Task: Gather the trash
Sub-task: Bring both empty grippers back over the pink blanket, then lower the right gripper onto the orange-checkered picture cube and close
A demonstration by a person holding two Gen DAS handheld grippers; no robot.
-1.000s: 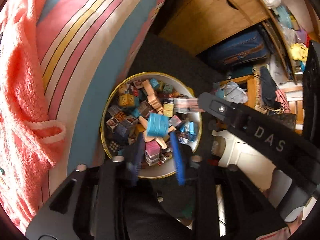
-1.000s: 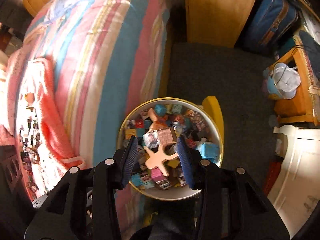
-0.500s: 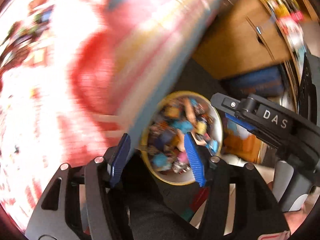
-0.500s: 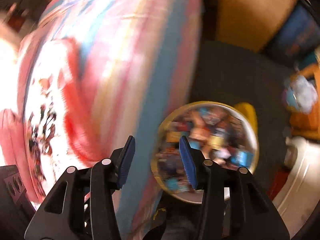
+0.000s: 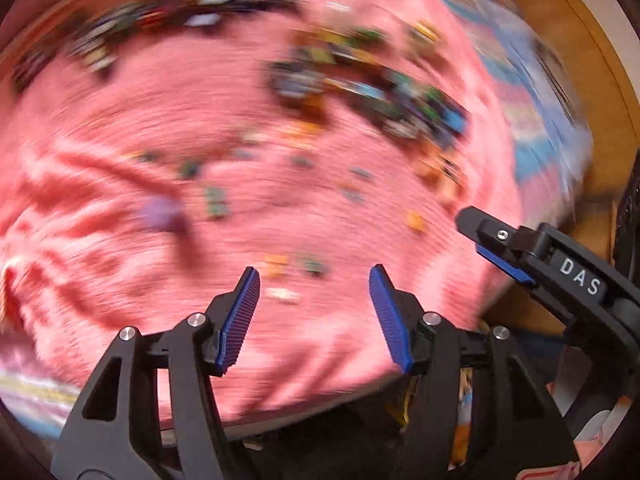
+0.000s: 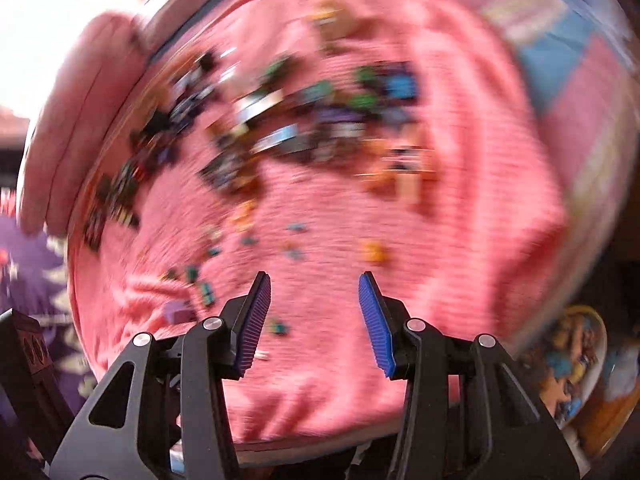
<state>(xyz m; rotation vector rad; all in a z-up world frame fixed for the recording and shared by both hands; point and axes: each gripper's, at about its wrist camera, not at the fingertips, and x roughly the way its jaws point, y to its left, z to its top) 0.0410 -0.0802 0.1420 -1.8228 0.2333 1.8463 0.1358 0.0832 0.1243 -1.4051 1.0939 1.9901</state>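
Note:
Both views are motion-blurred. A pink towel [image 5: 280, 184] [image 6: 340, 220] covers the bed, with several small colourful scraps [image 5: 368, 88] [image 6: 280, 120] strewn across its far part and a few nearer bits. My left gripper [image 5: 314, 312] hangs open above the towel's near part with nothing between its blue pads. My right gripper [image 6: 314, 316] is open too, over the same towel; its finger [image 5: 504, 256] shows at the right of the left wrist view. The round bin full of scraps [image 6: 572, 364] sits low at the right.
The striped bedcover [image 6: 560, 40] lies beyond the towel at the upper right. A wooden panel [image 5: 592, 60] rises at the right edge. Purple patterned fabric [image 6: 36, 256] and a black object [image 6: 28, 360] are at the left.
Both grippers have swung left from above the bin to above the pink towel. The left gripper's jaws have opened wider; the bin has slid out to the lower right.

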